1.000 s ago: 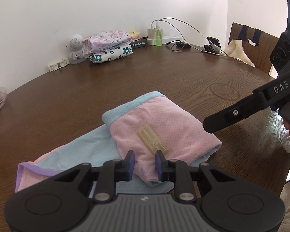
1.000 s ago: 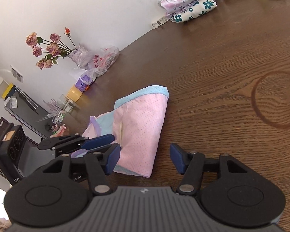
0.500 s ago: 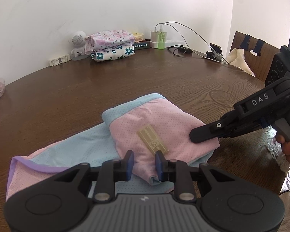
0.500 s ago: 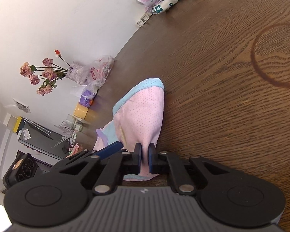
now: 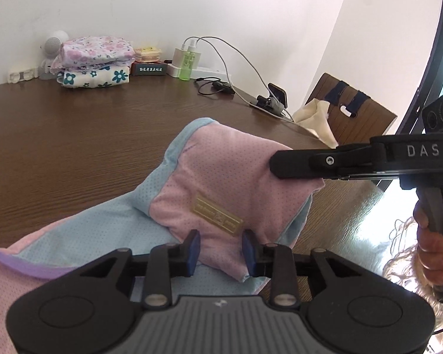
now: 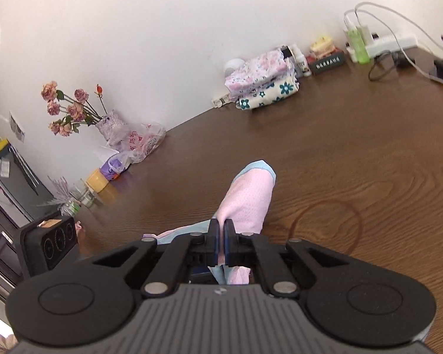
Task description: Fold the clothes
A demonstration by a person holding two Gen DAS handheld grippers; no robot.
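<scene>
Now pink garment (image 6: pixel 248 203) pinched between right gripper (image 6: pixel 221 243) fingers.

Each fisheye sits low behind its own black fingers, close above the brown wooden table (image 5: pixel 73 135). Both face the white wall and share the stacked floral folded cloths (image 5: pixel 94 59) (image 6: pixel 262 82).

Bright daylight glares at right; fisheye edges bend, darken.

place: home – dining table (image 6: pixel 354 153) | dried roses (image 6: pixel 65 106) | chair (image 5: pixel 351 115) – folded laundry (image 5: pixel 94 59)
</scene>
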